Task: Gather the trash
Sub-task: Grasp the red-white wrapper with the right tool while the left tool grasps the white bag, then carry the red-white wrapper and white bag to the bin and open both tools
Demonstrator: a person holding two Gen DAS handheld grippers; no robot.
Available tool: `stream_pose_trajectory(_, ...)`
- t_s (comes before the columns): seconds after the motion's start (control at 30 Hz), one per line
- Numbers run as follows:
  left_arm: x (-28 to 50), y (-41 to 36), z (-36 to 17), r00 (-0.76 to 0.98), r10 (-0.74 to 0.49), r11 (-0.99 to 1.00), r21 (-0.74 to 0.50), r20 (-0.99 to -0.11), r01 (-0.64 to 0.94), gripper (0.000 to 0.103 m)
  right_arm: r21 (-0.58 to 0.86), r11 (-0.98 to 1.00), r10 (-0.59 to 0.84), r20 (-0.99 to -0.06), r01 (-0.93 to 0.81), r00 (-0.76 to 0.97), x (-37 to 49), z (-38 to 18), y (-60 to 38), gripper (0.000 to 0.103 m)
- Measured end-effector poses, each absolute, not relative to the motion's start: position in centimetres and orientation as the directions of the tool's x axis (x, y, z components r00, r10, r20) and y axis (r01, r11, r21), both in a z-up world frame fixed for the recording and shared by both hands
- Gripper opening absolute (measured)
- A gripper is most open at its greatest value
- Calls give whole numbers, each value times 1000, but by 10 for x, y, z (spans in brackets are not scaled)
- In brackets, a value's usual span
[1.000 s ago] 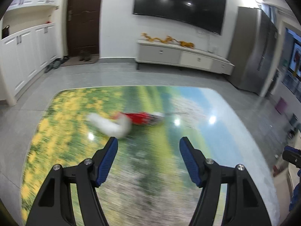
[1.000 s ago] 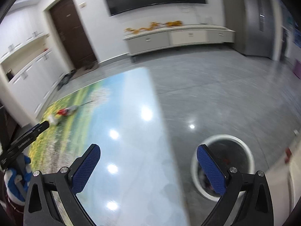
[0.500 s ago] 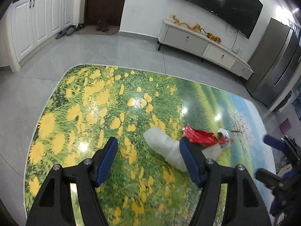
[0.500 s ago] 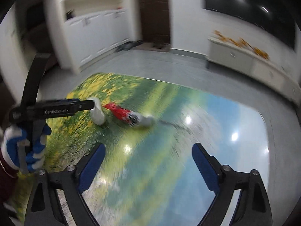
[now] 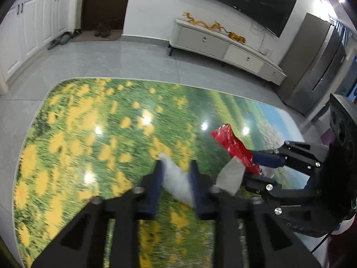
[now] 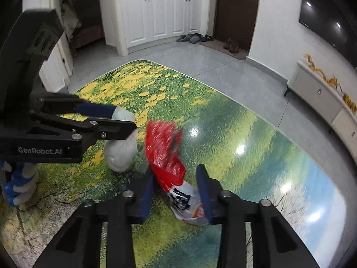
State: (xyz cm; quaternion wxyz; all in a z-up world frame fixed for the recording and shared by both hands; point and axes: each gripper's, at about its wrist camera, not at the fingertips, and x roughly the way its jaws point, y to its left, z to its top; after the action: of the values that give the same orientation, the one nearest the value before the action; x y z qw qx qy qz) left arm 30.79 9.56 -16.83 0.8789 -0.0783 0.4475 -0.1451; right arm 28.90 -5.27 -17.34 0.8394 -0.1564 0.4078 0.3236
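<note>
A white crumpled paper wad (image 5: 176, 183) lies on the glossy flower-meadow tabletop (image 5: 89, 134). My left gripper (image 5: 175, 164) has its jaws closing, and its blue pads press the wad's two sides. Seen from the right wrist, the same left gripper (image 6: 125, 119) pinches the wad (image 6: 121, 149) at its top. A red and white snack wrapper (image 6: 165, 151) lies just right of the wad. My right gripper (image 6: 175, 170) is closing too, with the wrapper's lower end squeezed between its pads. The left wrist view has the right gripper (image 5: 250, 167) at the wrapper's (image 5: 232, 144) near end.
A pale flap (image 5: 229, 176) sticks up between the wad and the wrapper. A blue and white gloved hand (image 6: 20, 185) holds the left gripper. Beyond the table are grey floor tiles, a low TV cabinet (image 5: 223, 44), white cupboards (image 6: 160, 15) and shoes (image 6: 232, 44) by a brown door.
Both grippers came down onto the table and narrowed their jaws, the left around the white wad, the right around the red wrapper. The right swung in from over a floor bin.
</note>
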Motion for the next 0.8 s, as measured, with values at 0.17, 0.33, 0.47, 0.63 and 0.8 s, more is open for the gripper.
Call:
stream_pose_trajectory(0.17, 291, 84, -167, 565, -343, 939, -279, -750, 200, 6, 30, 781, 400, -791, -624, 463, 266, -170, -76, 20)
stream_pose_trajectory(0.33, 253, 67, -157, 577, -342, 939, -254, -742, 230, 6, 89, 825, 403, -785, -558, 471, 223, -164, -111, 20)
stream_pose_trajectory(0.47, 219, 50, -143, 594, -333, 940, -206, -732, 272, 6, 133, 851, 410, -774, -508, 483, 176, -153, -142, 20)
stream_pose_trajectory(0.63, 176, 18, -120, 622, -333, 931, -143, -709, 336, 6, 180, 896, 391, -754, -406, 528, 117, -139, -192, 20)
stream_pose_trajectory(0.8, 144, -24, -104, 619, -365, 905, -107, -695, 413, 6, 204, 941, 330, -739, -272, 588, 63, -128, -254, 20)
